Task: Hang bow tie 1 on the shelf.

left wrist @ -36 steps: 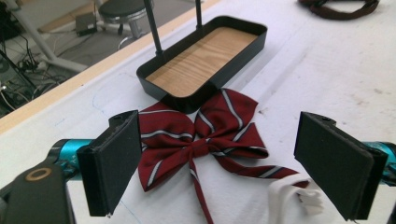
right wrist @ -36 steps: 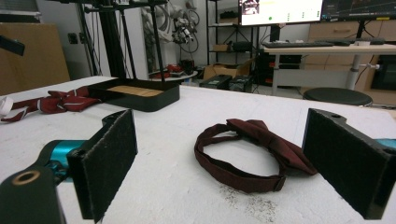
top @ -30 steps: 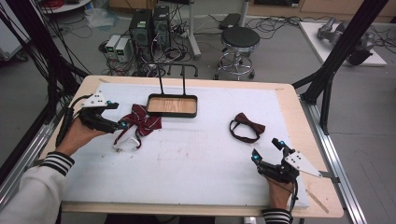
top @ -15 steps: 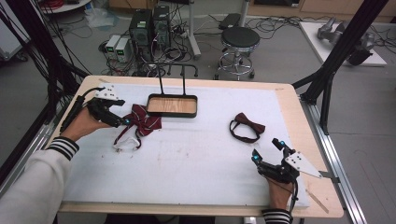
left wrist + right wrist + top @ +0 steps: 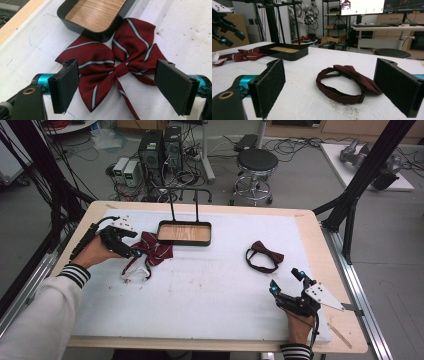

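Striped bow tie (image 5: pixel 117 67): dark red cloth with white and navy stripes, flat on the white table cover (image 5: pixel 210 290) at its left side. One wing touches or overlaps the tray's corner. Strap trails toward the person, ending in a loop with a whitish piece.
Left gripper (image 5: pixel 131 251): held low over the striped bow tie. In its own view the pads (image 5: pixel 65 85) stand wide, one beyond each wing, knot midway between them. Jaws have just been closing a little; pads not pressing on the cloth, nothing gripped.
Tray (image 5: pixel 183 233): black, shallow, wood-grain floor, nothing in it. Sits at the far middle of the cover, a thin black upright frame behind it.
Plain bow tie (image 5: pixel 264 256): darker maroon, strap in a closed loop, on the right half of the cover, well apart from the striped one.
Right gripper (image 5: pixel 287 285): near the right front edge, hand behind it. Jaws wide, nothing between the pads (image 5: pixel 270 87). Its own view looks level across the cover, plain bow tie lying ahead, apart from the pads.
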`<act>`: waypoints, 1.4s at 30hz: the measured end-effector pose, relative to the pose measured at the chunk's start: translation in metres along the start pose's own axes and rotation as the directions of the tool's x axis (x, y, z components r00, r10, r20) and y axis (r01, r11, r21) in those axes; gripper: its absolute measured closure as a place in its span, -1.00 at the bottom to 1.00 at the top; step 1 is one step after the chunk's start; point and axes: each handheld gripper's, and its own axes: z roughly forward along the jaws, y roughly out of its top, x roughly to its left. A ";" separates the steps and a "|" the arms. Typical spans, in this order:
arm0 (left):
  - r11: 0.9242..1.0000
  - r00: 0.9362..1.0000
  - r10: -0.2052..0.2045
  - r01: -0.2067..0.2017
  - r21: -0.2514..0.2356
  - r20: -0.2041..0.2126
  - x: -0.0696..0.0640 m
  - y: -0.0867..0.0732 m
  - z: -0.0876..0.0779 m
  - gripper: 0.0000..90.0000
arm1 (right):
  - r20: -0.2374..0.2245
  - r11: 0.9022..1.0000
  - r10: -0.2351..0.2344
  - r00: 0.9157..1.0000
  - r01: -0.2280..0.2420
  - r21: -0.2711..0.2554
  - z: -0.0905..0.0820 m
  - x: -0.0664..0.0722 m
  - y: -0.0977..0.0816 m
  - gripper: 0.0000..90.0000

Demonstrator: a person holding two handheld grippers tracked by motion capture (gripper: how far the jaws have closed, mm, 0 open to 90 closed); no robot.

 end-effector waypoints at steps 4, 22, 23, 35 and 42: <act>1.000 1.000 0.011 -0.011 0.014 0.002 -0.002 0.001 0.001 -0.53 | 0.000 1.000 -0.004 1.000 0.004 -0.002 0.000 0.000 0.000 -0.78; 0.974 0.991 0.111 -0.122 0.192 0.068 0.008 0.024 0.027 -0.46 | 0.001 1.000 -0.003 1.000 0.003 -0.002 0.000 0.000 0.000 -0.78; 0.971 0.990 0.116 -0.129 0.203 0.074 0.008 0.024 0.029 -0.45 | 0.002 1.000 -0.003 1.000 0.003 -0.001 0.000 0.000 0.000 -0.78; 0.938 0.976 0.177 -0.207 0.279 0.128 0.012 0.029 0.037 -0.24 | 0.002 1.000 -0.002 1.000 0.002 -0.001 0.000 0.000 0.000 -0.79; 0.923 0.974 0.181 -0.217 0.317 0.139 0.013 0.026 0.044 -0.14 | 0.001 1.000 -0.002 1.000 0.002 -0.002 0.000 0.000 0.000 -0.78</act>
